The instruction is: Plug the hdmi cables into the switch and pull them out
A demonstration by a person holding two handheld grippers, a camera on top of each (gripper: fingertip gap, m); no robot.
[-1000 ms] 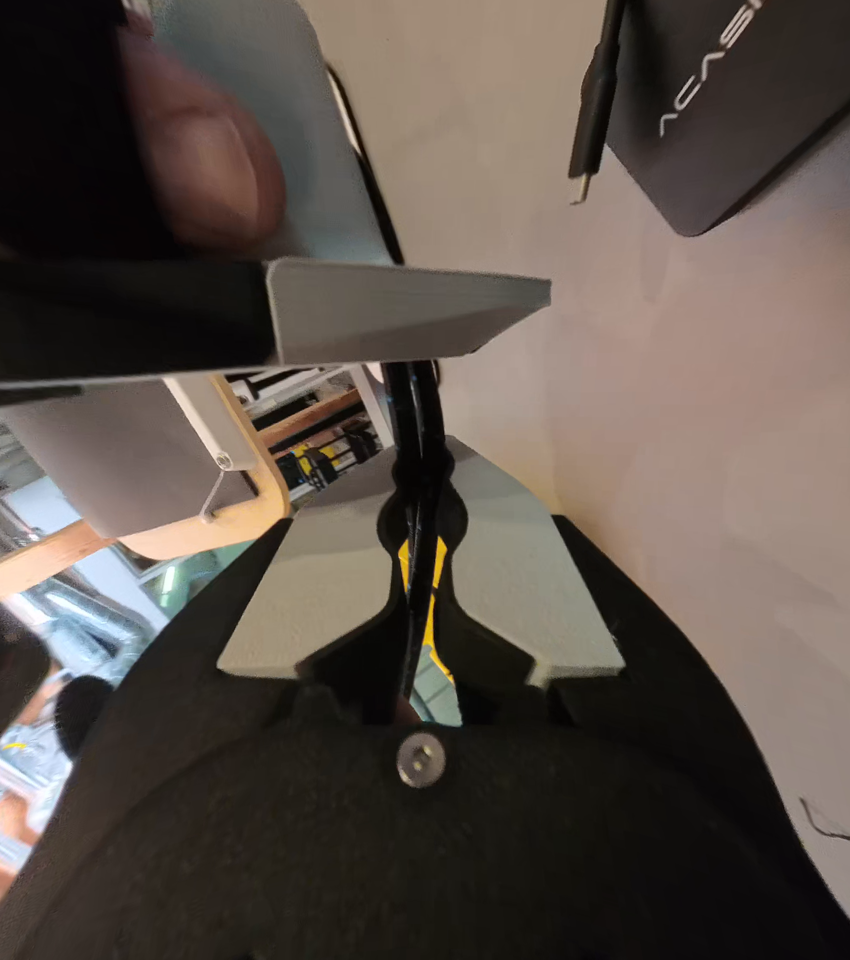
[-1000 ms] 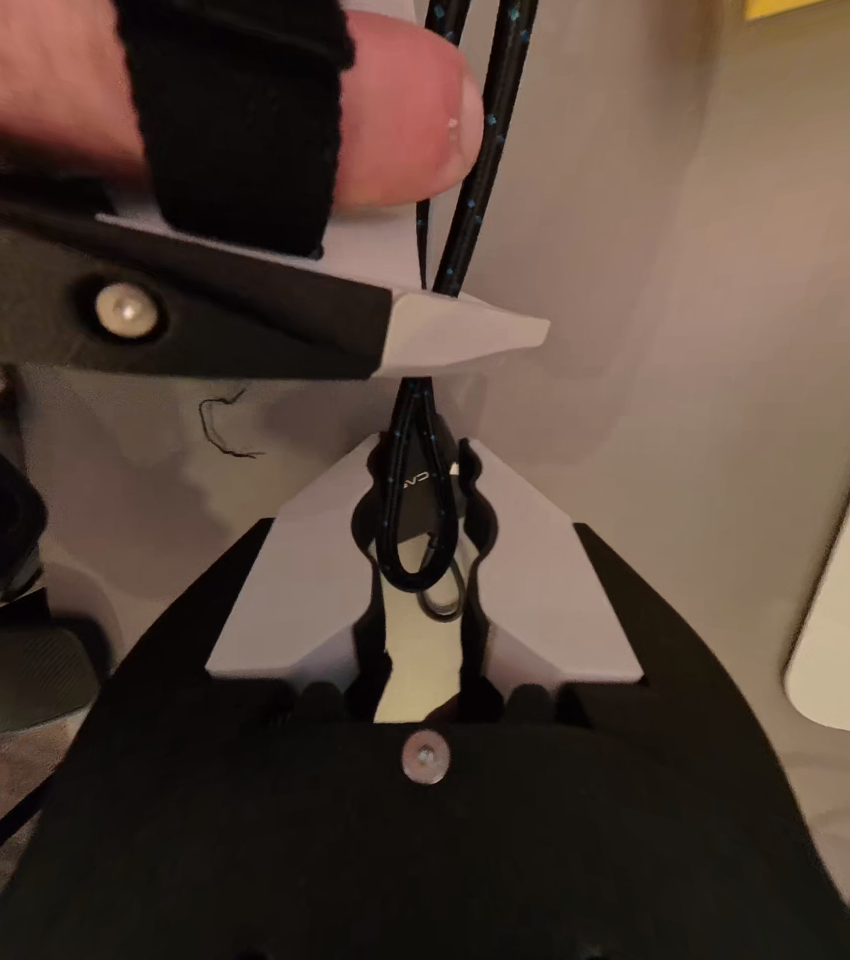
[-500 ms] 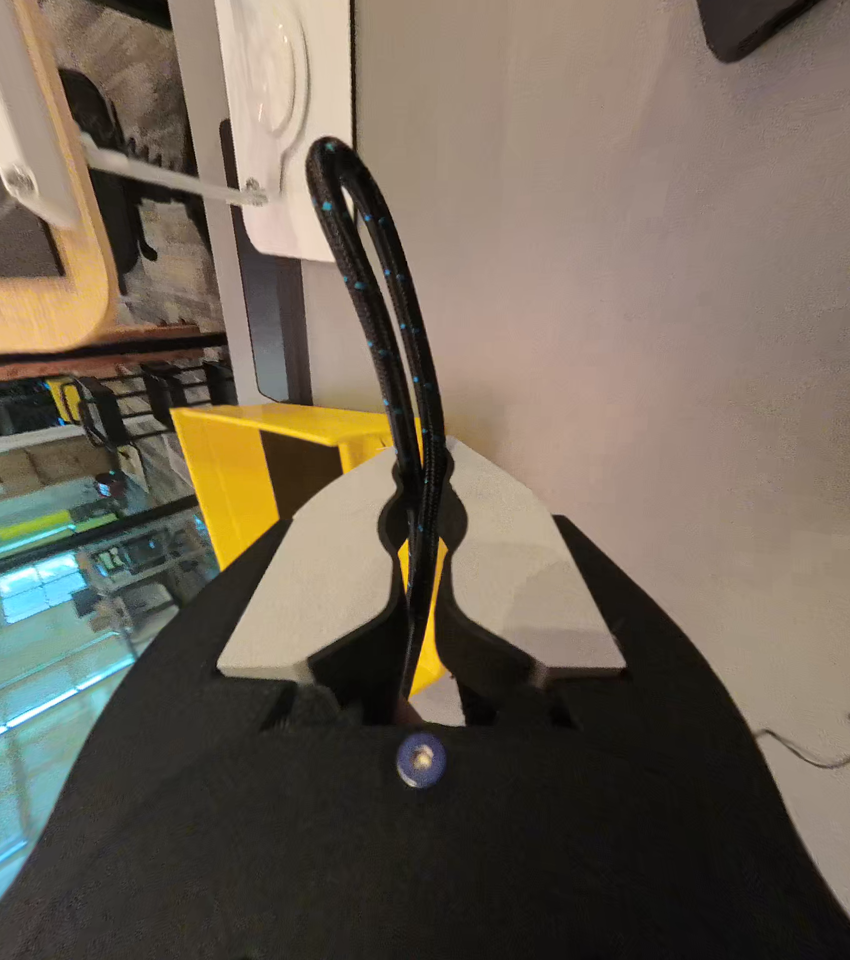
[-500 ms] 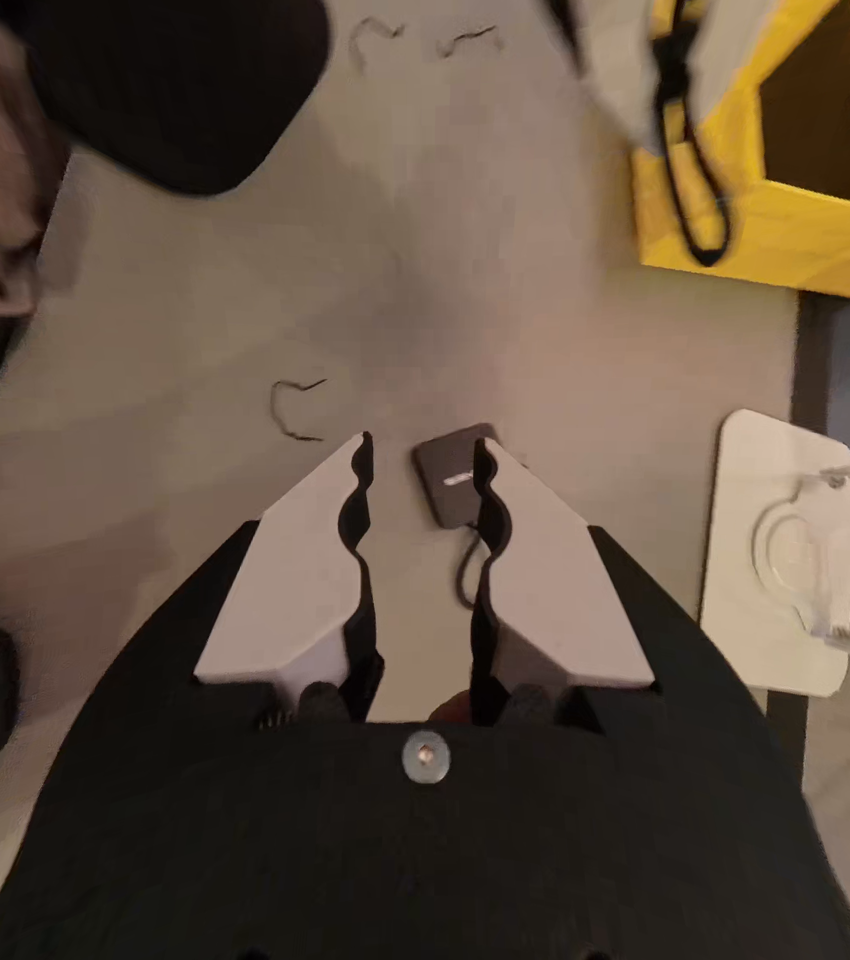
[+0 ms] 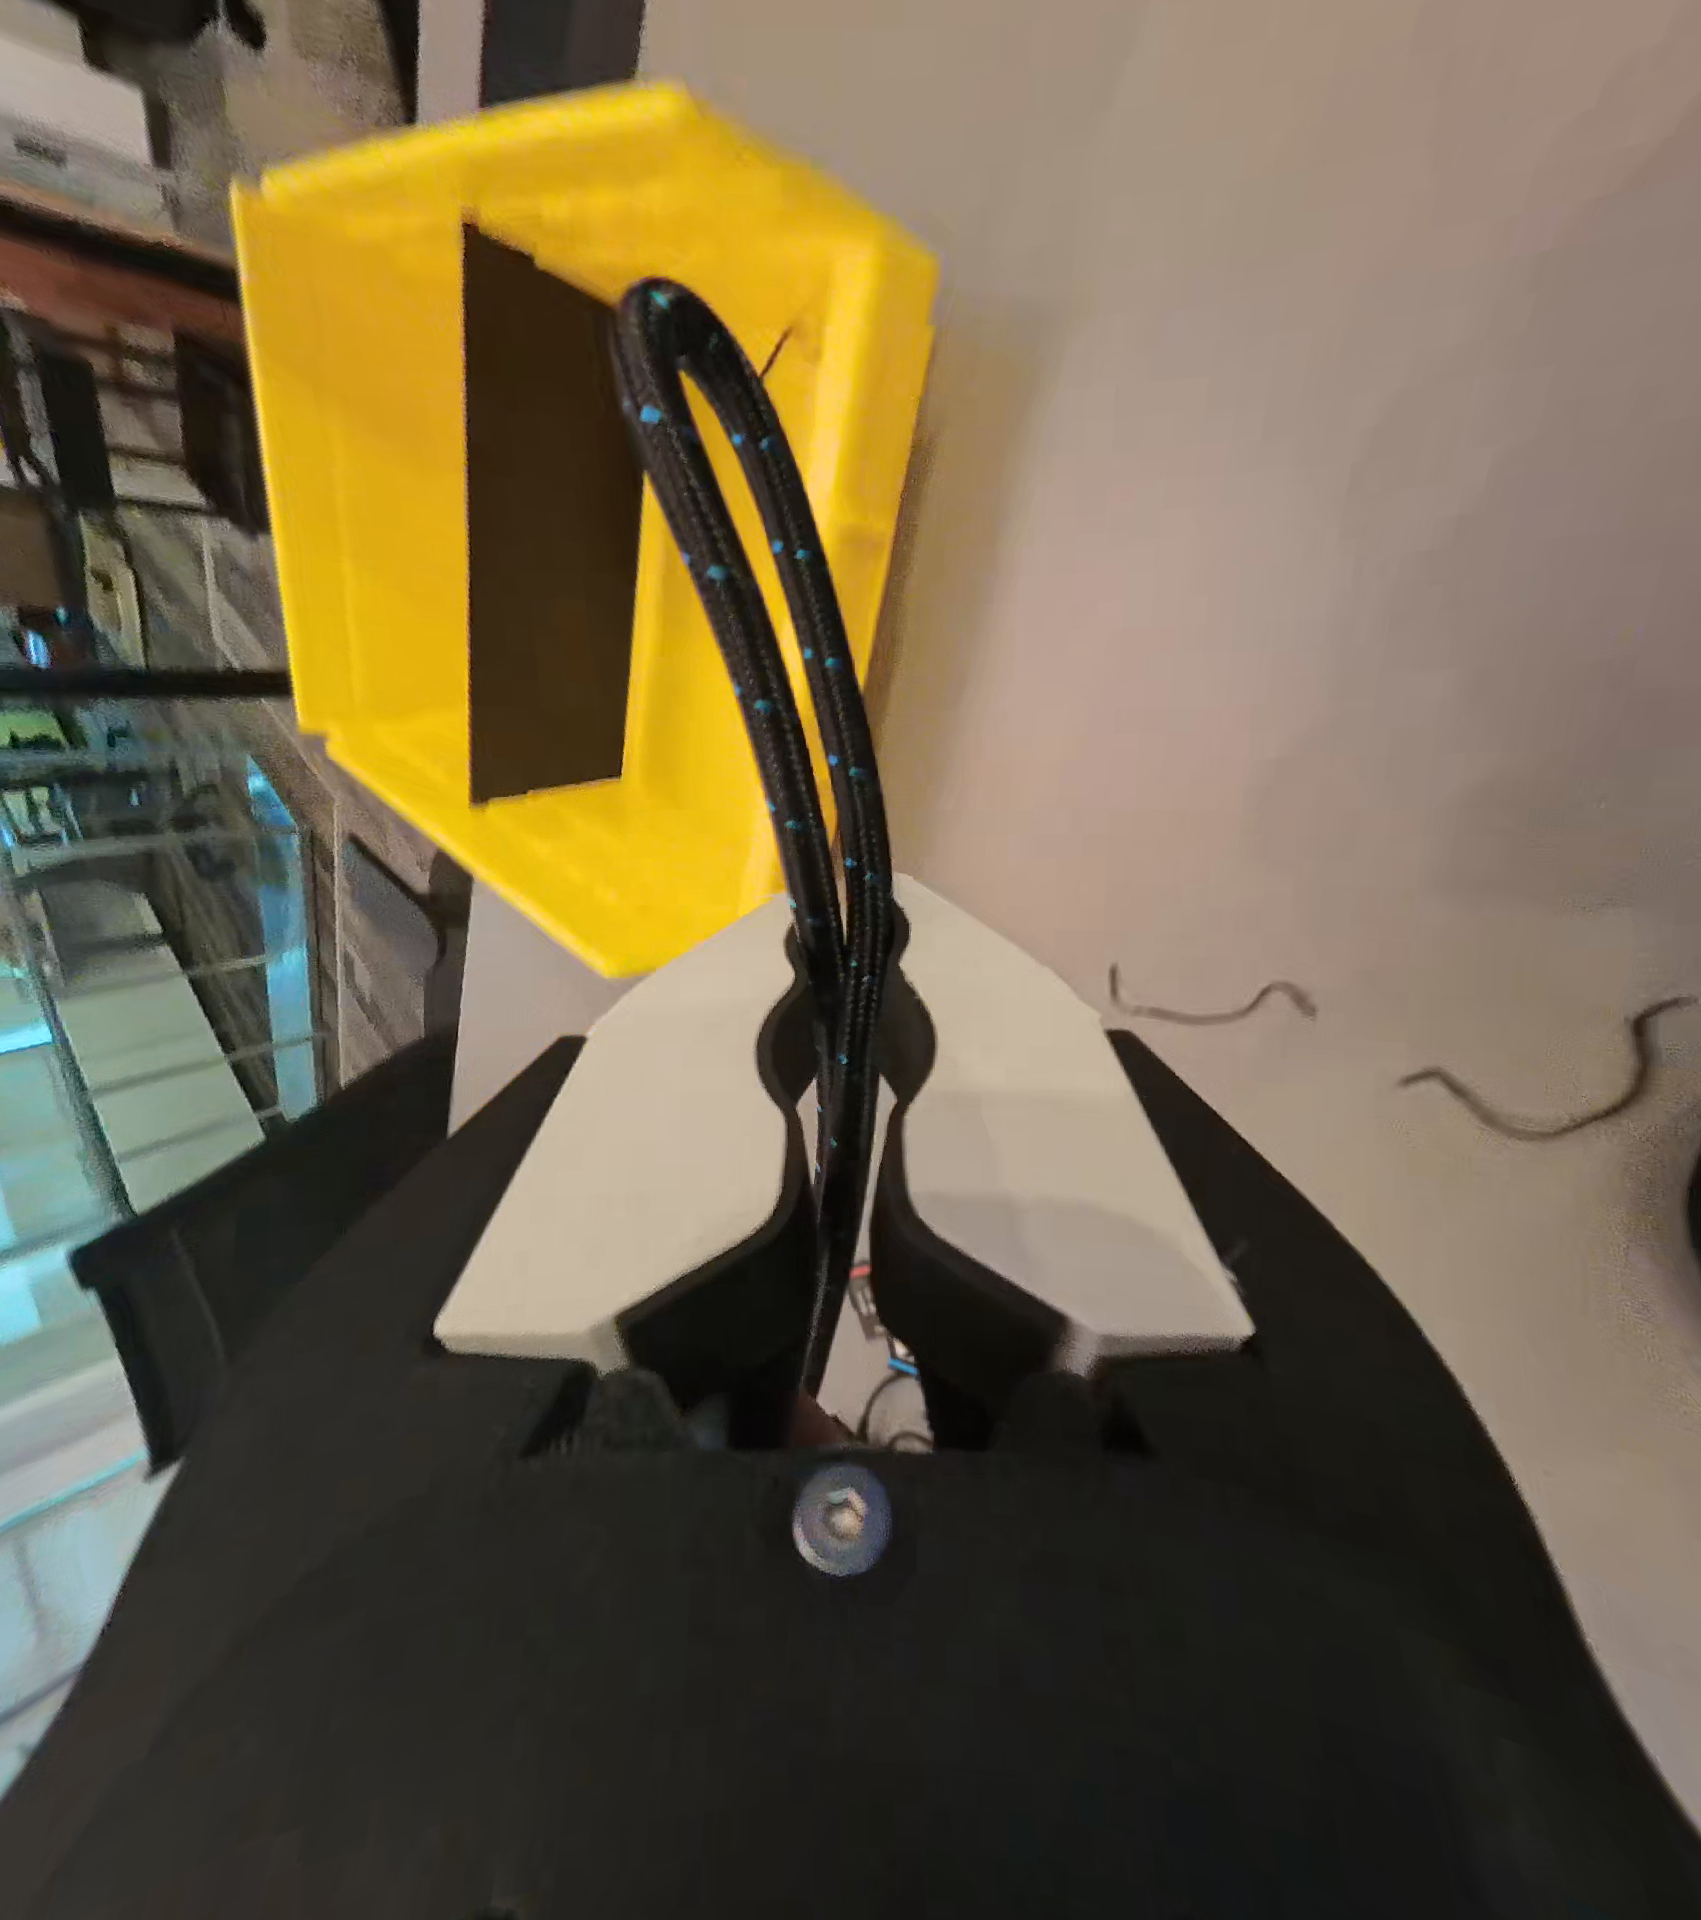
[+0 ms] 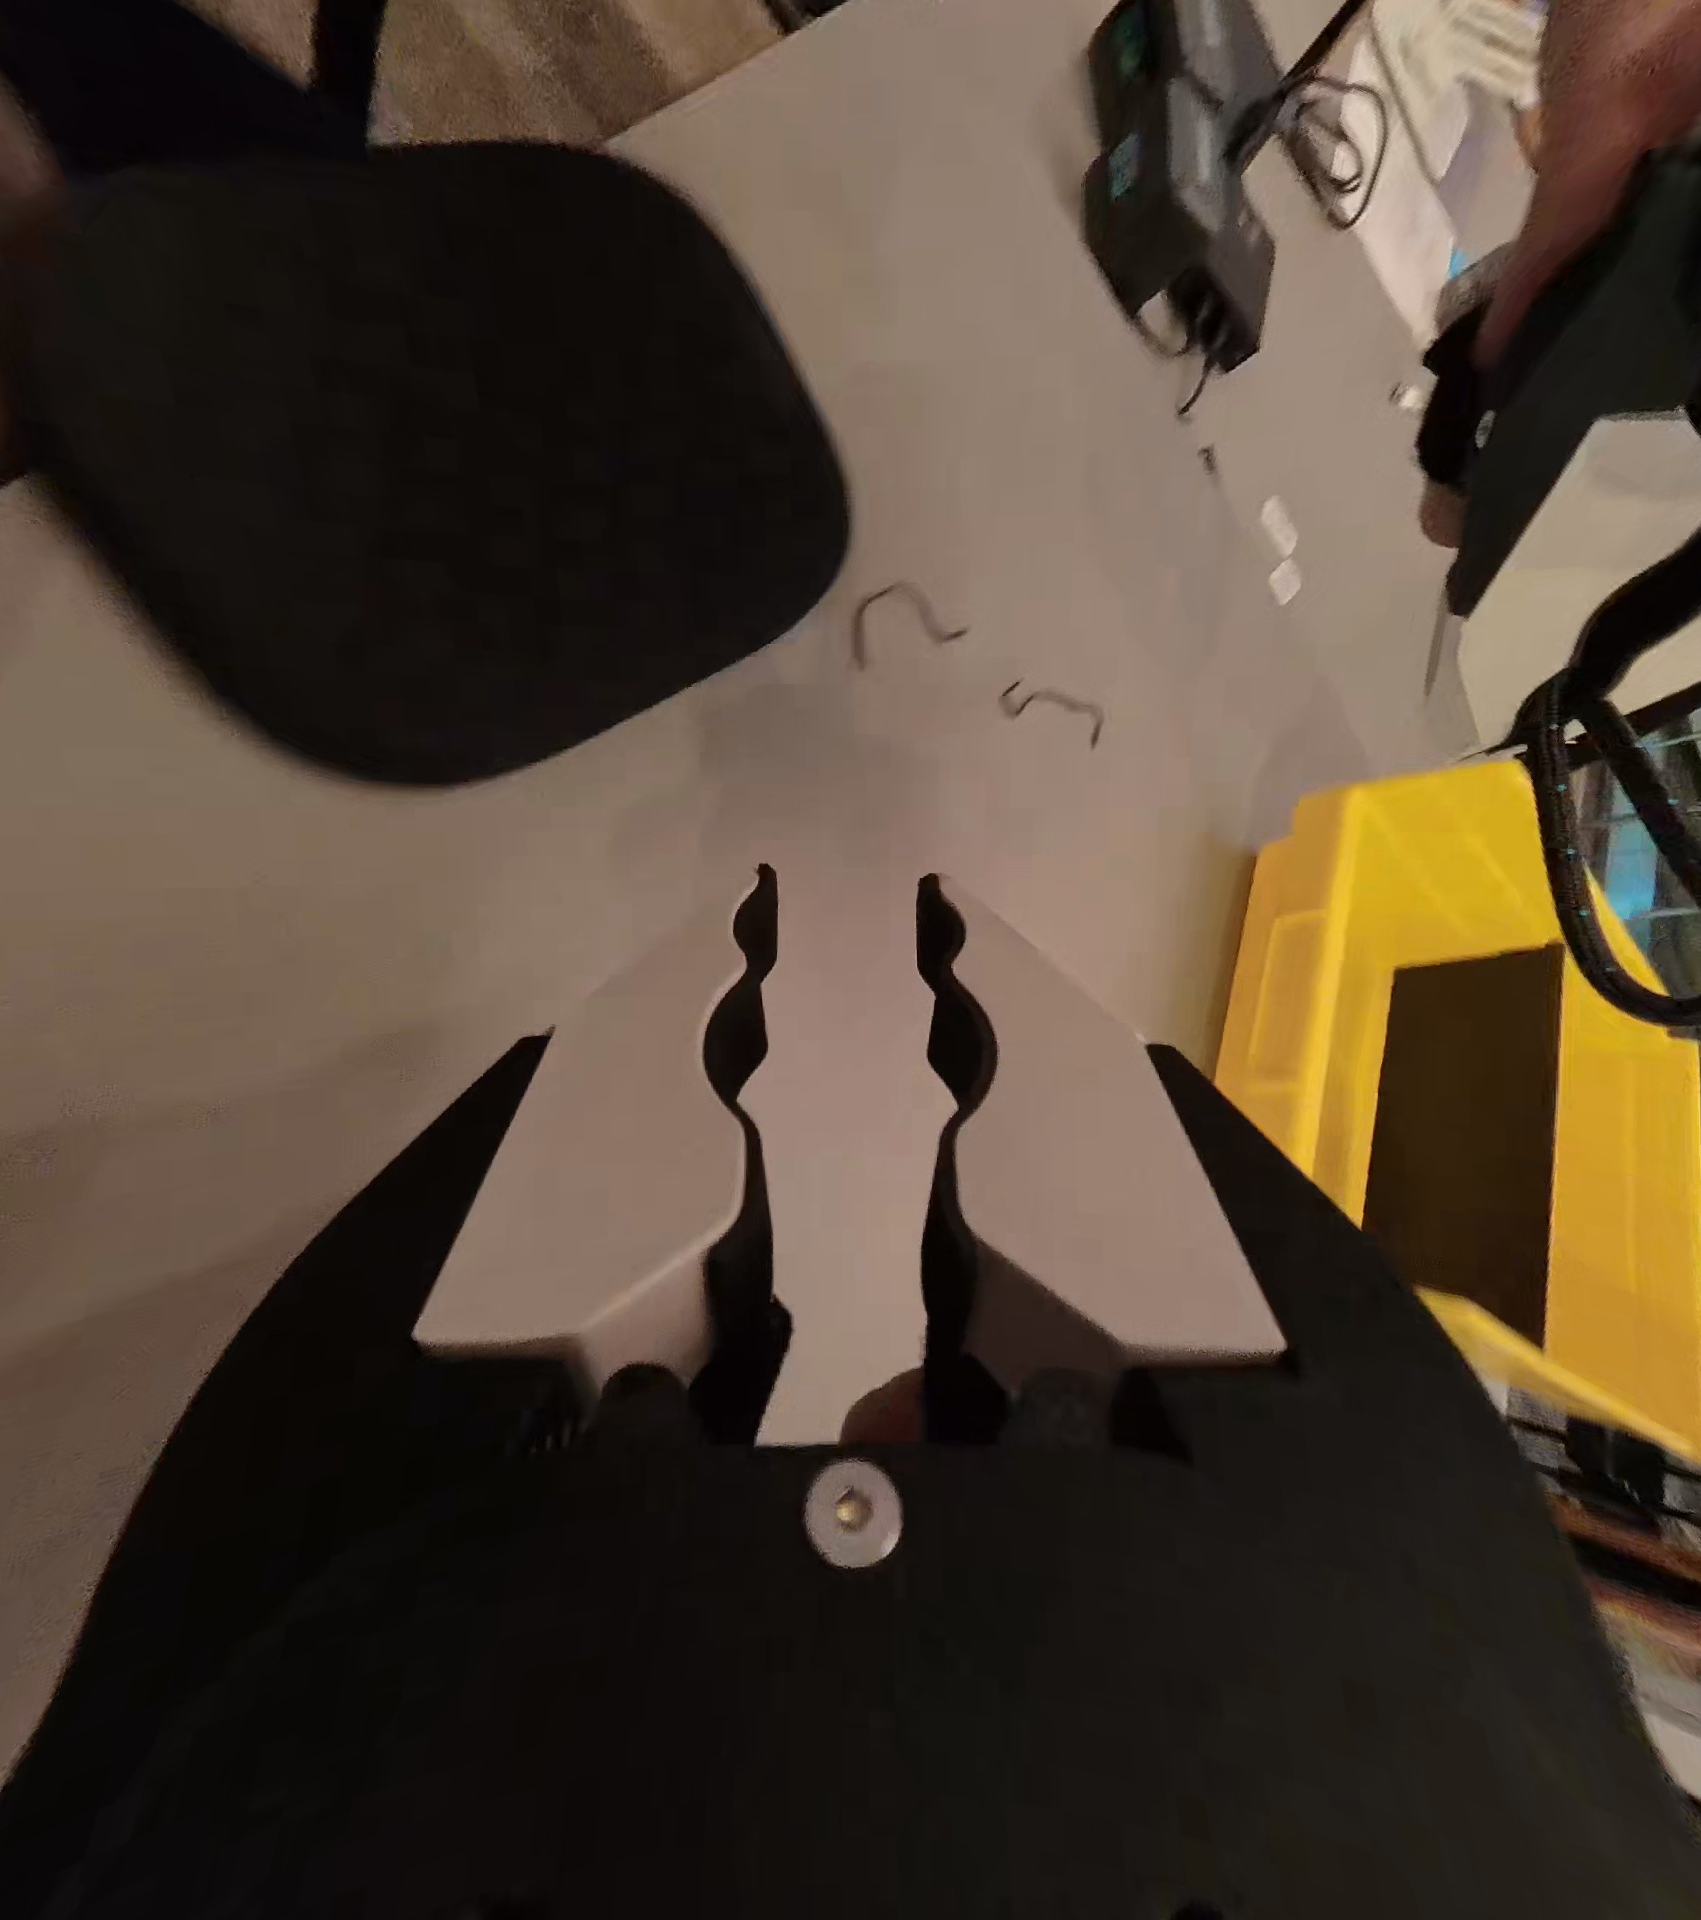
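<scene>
Clamping a looped cable (image 5: 804, 665), left gripper (image 5: 846, 935) faces yellow bin (image 5: 389, 499); right gripper (image 6: 846, 883) gapes.

Warm, dim indoor light; I see motion blur on the yellow bin (image 5: 555, 499), wide-angle bending at edges.

The cable loop (image 5: 752, 582) sticks out ahead of the left claw (image 5: 844, 935), in front of the bin (image 5: 389, 416).
</scene>
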